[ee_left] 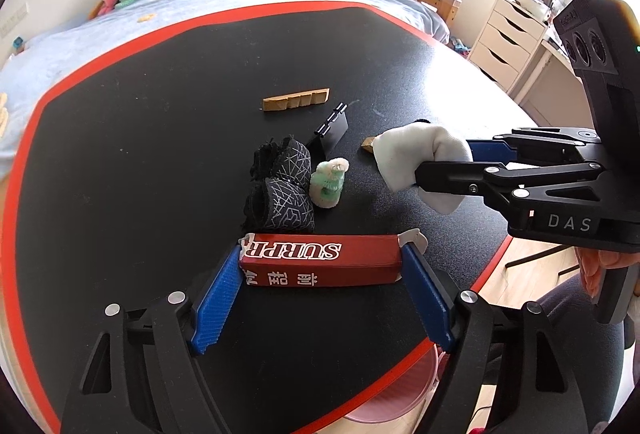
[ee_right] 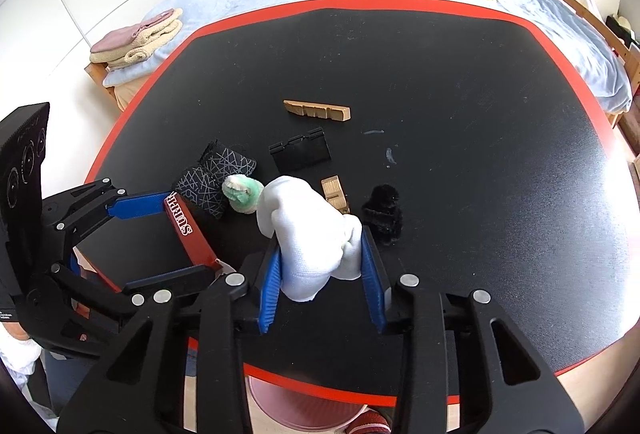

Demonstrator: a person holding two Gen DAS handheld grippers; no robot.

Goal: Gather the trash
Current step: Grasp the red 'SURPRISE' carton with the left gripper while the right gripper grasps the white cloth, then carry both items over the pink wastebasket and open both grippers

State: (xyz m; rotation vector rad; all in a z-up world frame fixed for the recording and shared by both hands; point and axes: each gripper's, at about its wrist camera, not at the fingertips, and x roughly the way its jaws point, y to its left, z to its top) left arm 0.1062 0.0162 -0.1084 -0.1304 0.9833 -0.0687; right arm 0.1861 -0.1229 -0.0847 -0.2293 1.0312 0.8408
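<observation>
We see only a sliver of the small wooden block [ee_left: 368, 144] in the left wrist view; the white cloth [ee_left: 416, 150] hides the rest. The pink bin [ee_right: 304, 408] below the worktop [ee_right: 460, 74] is mostly covered by the worktop's edge. The fuzzy black item [ee_right: 383, 209] is too dark to identify.

Left tool [ee_left: 320, 274] and right tool [ee_right: 320, 258], both clamped, loaded.

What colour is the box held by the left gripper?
Red, with white lettering: the box shows best in the left wrist view, between the left gripper fingers.
</observation>
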